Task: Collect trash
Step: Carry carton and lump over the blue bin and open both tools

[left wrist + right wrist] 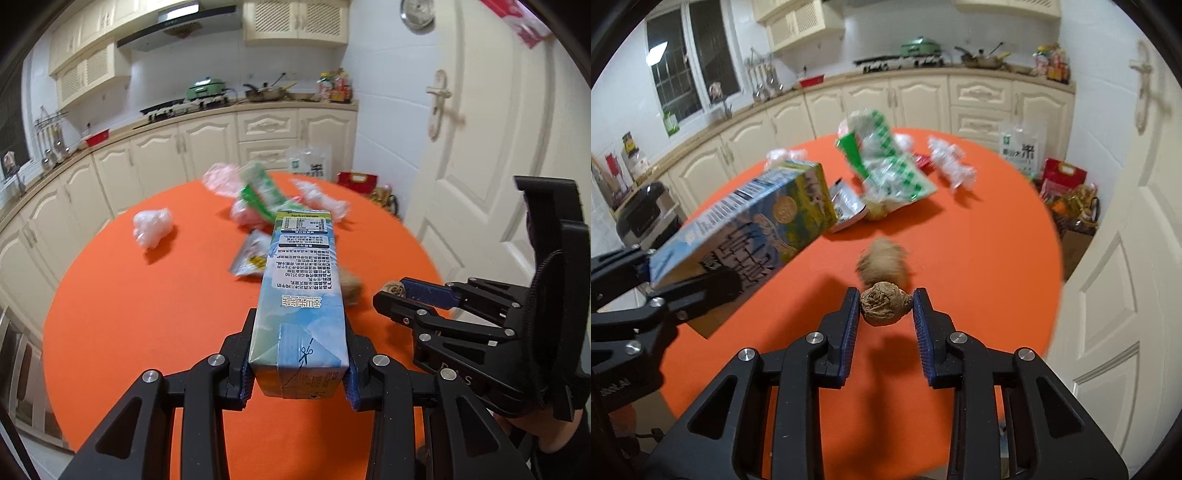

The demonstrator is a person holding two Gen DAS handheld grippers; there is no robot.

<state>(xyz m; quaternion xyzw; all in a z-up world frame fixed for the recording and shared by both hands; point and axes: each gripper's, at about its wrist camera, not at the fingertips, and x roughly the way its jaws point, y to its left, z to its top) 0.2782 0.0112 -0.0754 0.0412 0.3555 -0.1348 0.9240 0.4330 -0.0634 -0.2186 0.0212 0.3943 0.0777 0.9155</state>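
Carton [301, 295] and brown lump [884, 303] lifted off the orange desk [147, 295].
My left tool [297, 384] pinches the carton's end; my right tool [886, 325] pinches the lump, both above the desk. Beyond the carton, on the desk: green wrapper [886, 162], plastic wads [153, 225], another brown lump [882, 264].

Bright, even indoor light. Soft shadows on orange worktop [979, 240] below held items. Motion blur on far trash, brown wad [884, 264] at 12 o'clock. Strong fisheye bend, dark vignette at corners. Near jaws sharp.
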